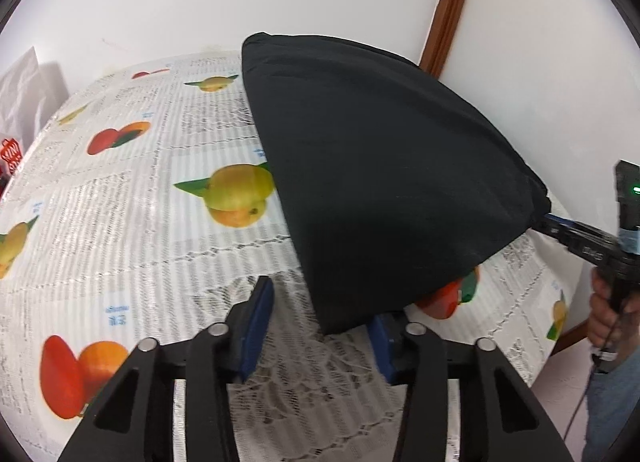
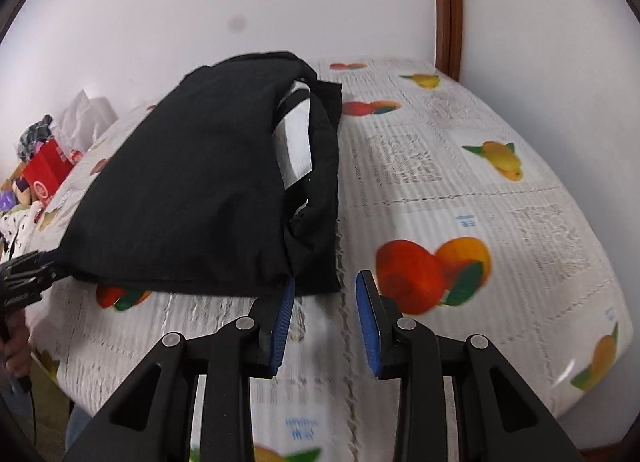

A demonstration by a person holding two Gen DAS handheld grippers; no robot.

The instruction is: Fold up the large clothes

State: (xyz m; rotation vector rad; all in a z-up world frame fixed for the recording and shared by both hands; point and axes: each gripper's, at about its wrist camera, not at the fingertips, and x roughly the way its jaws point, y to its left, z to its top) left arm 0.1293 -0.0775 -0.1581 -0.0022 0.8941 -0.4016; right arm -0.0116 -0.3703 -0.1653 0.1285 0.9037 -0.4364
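A black garment (image 1: pixel 380 165) lies partly folded on the table; it also shows in the right wrist view (image 2: pixel 200 181), with a white label inside its neck opening. My left gripper (image 1: pixel 320 326) is open, and the garment's near corner drapes over its right finger. In the right wrist view, the left gripper (image 2: pixel 44 266) touches the garment's left corner. My right gripper (image 2: pixel 326 318) is open, its left finger against the garment's near right corner. In the left wrist view, the right gripper (image 1: pixel 560 227) meets the garment's right corner.
The table carries a white lace cloth printed with fruit (image 1: pixel 120 201), also in the right wrist view (image 2: pixel 460 189). White walls and a brown wooden frame (image 1: pixel 448 5) stand behind. A red box and clutter (image 2: pixel 44 173) sit at the far left.
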